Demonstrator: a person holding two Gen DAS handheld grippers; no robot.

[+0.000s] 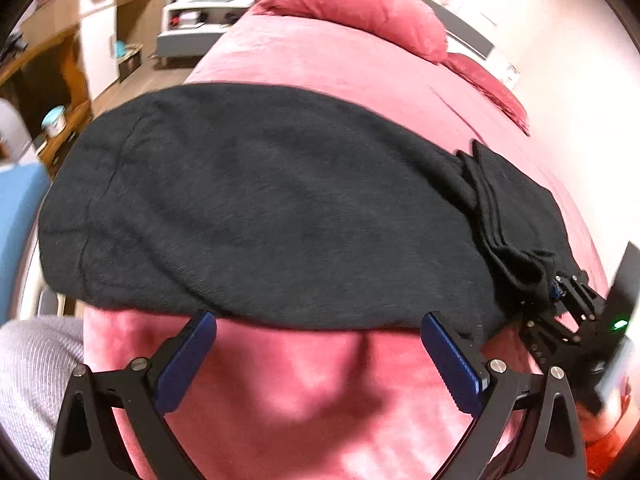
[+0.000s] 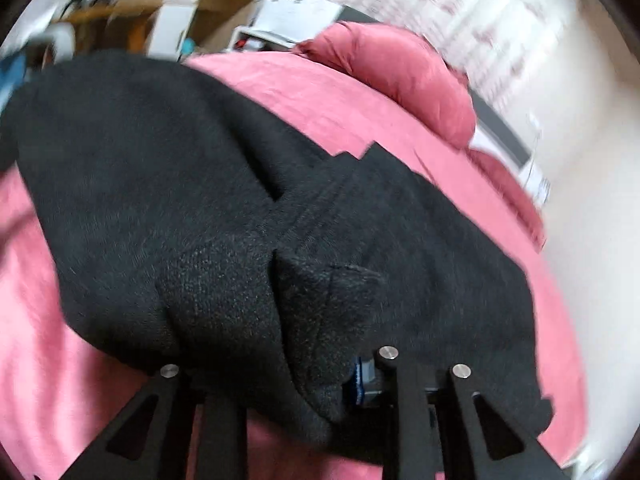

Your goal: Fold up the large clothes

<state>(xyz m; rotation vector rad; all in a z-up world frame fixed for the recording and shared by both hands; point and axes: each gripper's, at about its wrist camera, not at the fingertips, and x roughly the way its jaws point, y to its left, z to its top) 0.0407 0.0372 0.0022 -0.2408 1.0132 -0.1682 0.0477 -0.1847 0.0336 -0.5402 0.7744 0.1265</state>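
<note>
- Left wrist view: the left tool [image 1: 318, 322] has its blue pads spread apart with nothing between them, at the near edge of a black garment [image 1: 256, 204] lying flat on a pink bed [image 1: 340, 64]. The right tool [image 1: 560, 292] is at the garment's bunched right corner. A pillow [image 1: 360, 4], wooden shelves [image 1: 52, 80] and a white cabinet [image 1: 196, 20] are behind.
- Right wrist view: blurred; cloth drapes over the right tool [image 2: 280, 376], hiding its tips, so I cannot tell whether it grips.

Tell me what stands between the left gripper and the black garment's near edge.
Nothing visible. The left gripper is open, its fingertips right at the near hem of the black garment, with only bare pink bedspread between its fingers. The right gripper is at the garment's bunched right end.
</note>
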